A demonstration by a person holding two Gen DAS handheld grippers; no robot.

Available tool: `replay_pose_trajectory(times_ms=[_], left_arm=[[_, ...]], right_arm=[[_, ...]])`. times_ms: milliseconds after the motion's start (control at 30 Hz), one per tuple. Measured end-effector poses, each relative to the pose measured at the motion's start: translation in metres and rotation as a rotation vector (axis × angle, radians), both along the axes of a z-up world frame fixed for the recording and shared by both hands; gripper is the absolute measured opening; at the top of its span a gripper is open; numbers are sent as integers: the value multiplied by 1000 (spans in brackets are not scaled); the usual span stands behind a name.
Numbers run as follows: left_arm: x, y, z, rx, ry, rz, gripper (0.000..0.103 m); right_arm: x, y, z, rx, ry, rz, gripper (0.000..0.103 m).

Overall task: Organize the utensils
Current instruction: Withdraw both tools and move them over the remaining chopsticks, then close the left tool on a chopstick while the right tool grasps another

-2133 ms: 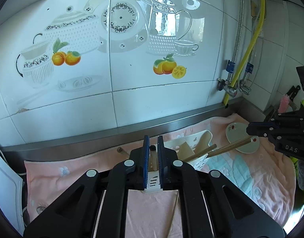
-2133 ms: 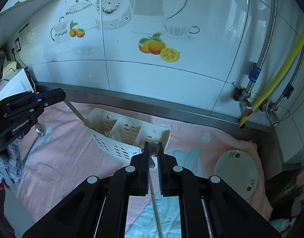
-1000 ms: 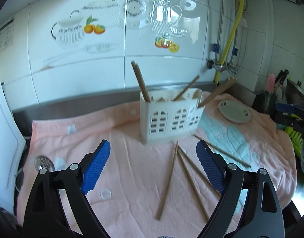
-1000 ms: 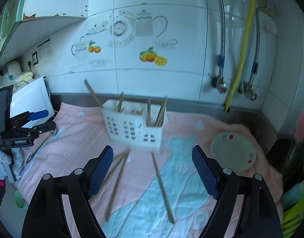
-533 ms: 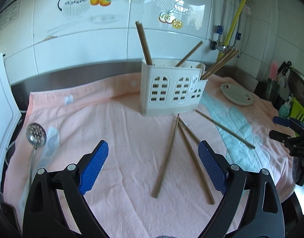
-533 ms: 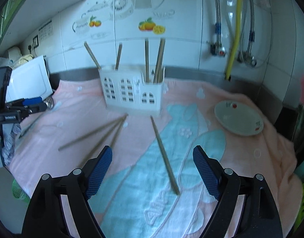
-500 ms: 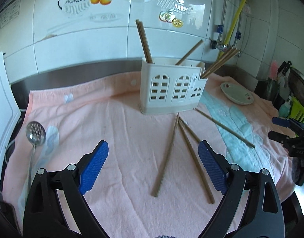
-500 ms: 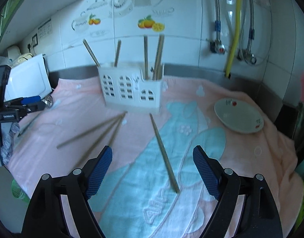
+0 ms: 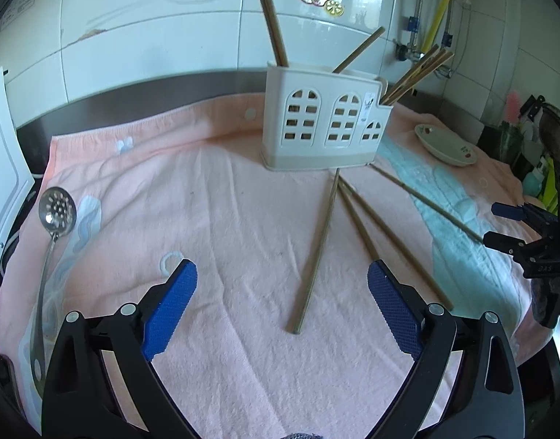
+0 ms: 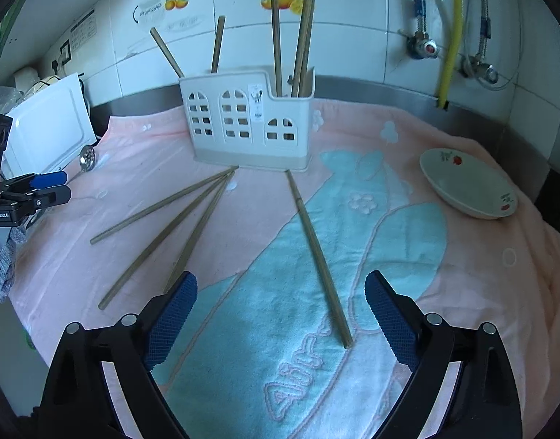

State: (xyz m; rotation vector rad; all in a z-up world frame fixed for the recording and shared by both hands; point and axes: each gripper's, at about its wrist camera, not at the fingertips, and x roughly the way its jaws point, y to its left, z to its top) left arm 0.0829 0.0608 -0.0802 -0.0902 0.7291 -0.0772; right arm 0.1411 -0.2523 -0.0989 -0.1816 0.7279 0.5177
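Chopsticks (image 10: 318,256) lie loose on the pink towel (image 9: 207,190) before my white utensil holder (image 10: 249,124).
My left gripper (image 9: 282,294) gapes empty; my right gripper (image 10: 280,305) is opening, nothing between its jaws.

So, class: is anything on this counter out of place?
Yes. Four chopsticks lie loose on the towel before the utensil holder, while others stand inside it. A slotted spoon lies apart too.
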Motion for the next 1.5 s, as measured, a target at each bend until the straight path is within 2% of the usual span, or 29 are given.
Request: replay_pose_trajectory(times_ms=[467,867,900,967,1100,1500], left_arm=[[4,4,-15,0,36,8,95],[10,4,-21,-1,55,7,95],[9,4,-21,0,55,7,95],[9,4,-22,4,56,6,95],[9,3,-22,8,56,-2,95],[12,-5,-23,14,66,-44,95]], right_arm=[[33,2,-21,-7,103,54,92],[41,6,-30,-5,129,81,91],[42,6,-31,-2,136,87,89],[43,5,-32,1,146,83,75],[46,2,-35,7,156,69,69],[57,-10,-39,13,181,9,37]])
